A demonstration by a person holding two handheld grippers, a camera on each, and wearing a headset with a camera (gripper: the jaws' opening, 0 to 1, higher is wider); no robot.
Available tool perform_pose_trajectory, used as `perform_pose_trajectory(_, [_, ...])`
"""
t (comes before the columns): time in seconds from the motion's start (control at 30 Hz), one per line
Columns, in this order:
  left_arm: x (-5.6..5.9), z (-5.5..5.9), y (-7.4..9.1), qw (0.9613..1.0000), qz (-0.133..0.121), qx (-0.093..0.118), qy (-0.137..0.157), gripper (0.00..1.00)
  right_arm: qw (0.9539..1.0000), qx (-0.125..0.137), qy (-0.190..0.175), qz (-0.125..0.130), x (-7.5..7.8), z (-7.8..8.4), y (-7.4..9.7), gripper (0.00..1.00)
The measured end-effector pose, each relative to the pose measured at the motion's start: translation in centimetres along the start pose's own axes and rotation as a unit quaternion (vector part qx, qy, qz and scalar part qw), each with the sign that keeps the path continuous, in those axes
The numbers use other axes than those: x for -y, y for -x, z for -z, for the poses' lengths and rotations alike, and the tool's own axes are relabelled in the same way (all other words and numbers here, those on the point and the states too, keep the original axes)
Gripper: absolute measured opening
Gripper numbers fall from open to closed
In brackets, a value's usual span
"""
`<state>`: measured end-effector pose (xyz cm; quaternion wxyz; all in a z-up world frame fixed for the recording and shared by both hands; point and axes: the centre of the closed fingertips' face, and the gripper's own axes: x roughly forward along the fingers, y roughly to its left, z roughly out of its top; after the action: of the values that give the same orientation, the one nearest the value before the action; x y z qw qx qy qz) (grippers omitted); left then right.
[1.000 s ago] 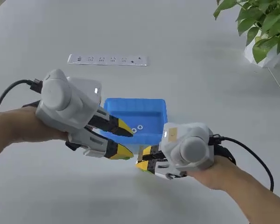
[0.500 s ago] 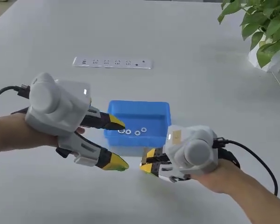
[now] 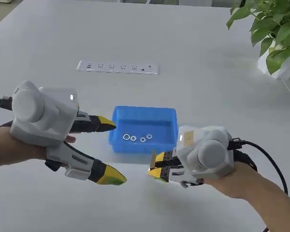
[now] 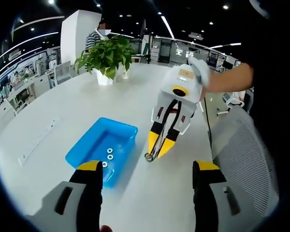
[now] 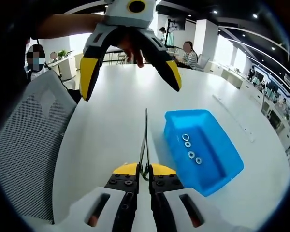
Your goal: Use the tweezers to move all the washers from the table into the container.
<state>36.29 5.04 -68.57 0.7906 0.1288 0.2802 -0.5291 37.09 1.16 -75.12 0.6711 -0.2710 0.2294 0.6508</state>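
Evidently the right gripper pinched the tweezers just beside the blue container, in which the washers lay, light, hard and probably slippery, best nipped across one rim, while the left gripper gaped wide, empty.

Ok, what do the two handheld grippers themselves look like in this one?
The left gripper and the right gripper share one design: a bulky light-grey housing with a rounded end, and black jaws capped in yellow. A black cable leaves the rear of the right one, and another leaves the left. The right one carries a tan sticker on top. The person's forearms are bare.
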Motion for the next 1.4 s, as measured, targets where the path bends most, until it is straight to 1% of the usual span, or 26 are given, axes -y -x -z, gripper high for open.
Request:
perform_pose_trajectory(0.17, [0.0, 0.3, 0.2, 0.9999, -0.012, 0.006, 0.011, 0.89, 1.0, 0.004, 0.003, 0.0, 0.1, -1.1, 0.7, 0.08])
perform_pose_trajectory(0.27, [0.1, 0.4, 0.4, 0.9997, -0.017, 0.008, 0.014, 0.9, 0.9999, 0.004, 0.011, 0.005, 0.5, -1.6, 1.1, 0.08])
perform_pose_trajectory(0.4, [-0.1, 0.3, 0.6, 0.9993, -0.027, 0.017, 0.02, 0.92, 0.9999, 0.006, 0.015, 0.005, 0.9, -2.4, 1.6, 0.08])
perform_pose_trajectory(0.63, [-0.3, 0.1, 0.6, 0.9984, -0.038, 0.029, 0.029, 0.94, 0.9996, 0.016, 0.022, 0.012, 2.3, -3.9, 2.7, 0.08])
perform_pose_trajectory(0.73, [-0.4, 0.0, 0.6, 0.9981, -0.041, 0.033, 0.032, 0.97, 0.9994, 0.019, 0.026, 0.016, 3.2, -4.5, 3.0, 0.08])
perform_pose_trajectory(0.77, [-0.5, 0.0, 0.6, 0.9981, -0.042, 0.033, 0.032, 0.98, 0.9993, 0.019, 0.027, 0.016, 3.3, -4.5, 3.0, 0.08])
perform_pose_trajectory(0.8, [-0.5, 0.0, 0.6, 0.9979, -0.043, 0.034, 0.035, 0.99, 0.9992, 0.019, 0.03, 0.018, 3.7, -4.6, 3.1, 0.08])
perform_pose_trajectory(0.93, [-0.6, -0.1, 0.7, 0.9976, -0.046, 0.037, 0.035, 0.99, 0.9989, 0.019, 0.037, 0.022, 4.7, -4.9, 3.1, 0.08])
perform_pose_trajectory(1.1, [-0.8, -0.4, 0.8, 0.9971, -0.051, 0.043, 0.037, 0.99, 0.9982, 0.026, 0.046, 0.028, 6.4, -5.1, 2.8, 0.08])
perform_pose_trajectory(1.23, [-1.0, -0.6, 0.8, 0.9966, -0.053, 0.048, 0.041, 0.99, 0.9979, 0.024, 0.053, 0.026, 7.1, -4.9, 2.5, 0.08])
perform_pose_trajectory(1.4, [-1.0, -0.7, 0.7, 0.9966, -0.052, 0.048, 0.044, 0.99, 0.9977, 0.031, 0.056, 0.02, 7.9, -4.7, 1.8, 0.08])
